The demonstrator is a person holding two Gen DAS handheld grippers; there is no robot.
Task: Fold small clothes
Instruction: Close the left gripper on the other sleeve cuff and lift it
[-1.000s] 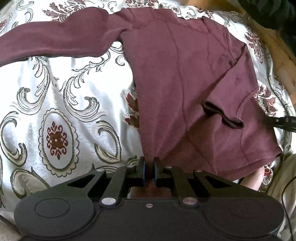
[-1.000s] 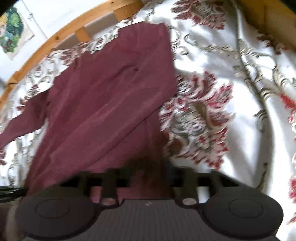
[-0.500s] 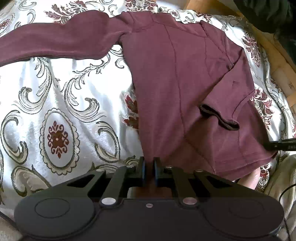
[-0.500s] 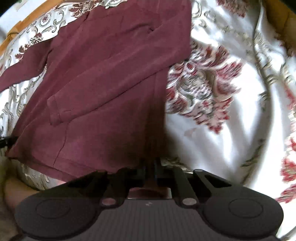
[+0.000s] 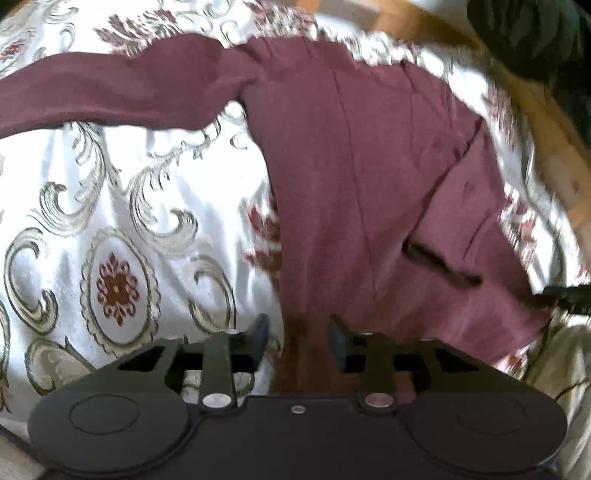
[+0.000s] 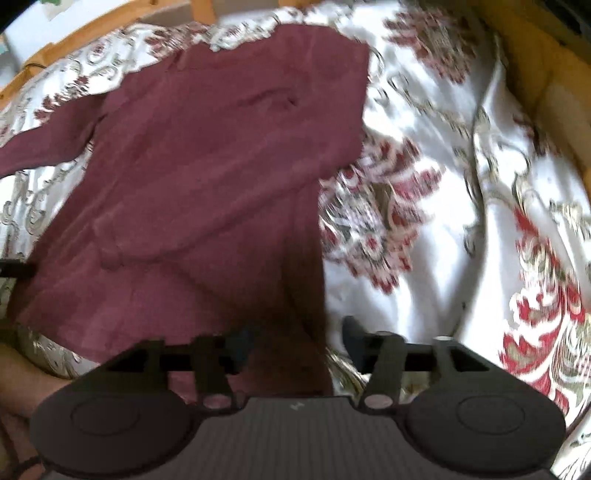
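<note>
Maroon long-sleeved top (image 5: 354, 177), small, laid flat on patterned bedspread (image 5: 110, 206) of white satin with grey scrolls and dark red medallions; long axis of body running from hem, nearest both cameras, up to neckline at far edge of bed; neck end pointing away toward wooden bed frame (image 6: 110, 22). One sleeve (image 5: 110, 92) stretched straight out sideways across bedspread, at right angles to body, cuff end cut off by picture edge in left wrist view; other sleeve (image 5: 461, 206) folded inward over body, lying slantwise from shoulder down toward hem, dark cuff opening (image 5: 439, 262) resting on chest panel. Left gripper (image 5: 299, 338) tilted steeply down at hem corner on outstretched-sleeve side; jaws opening, pads apart, fold of hem cloth between them without visible pressure from either pad. Right gripper (image 6: 295, 338) tilted steeply down at opposite hem corner; jaws likewise opening, well apart, edge of cloth lying between them, not pinched. Both views motion-blurred; fine detail of hem edge not legible.
</note>
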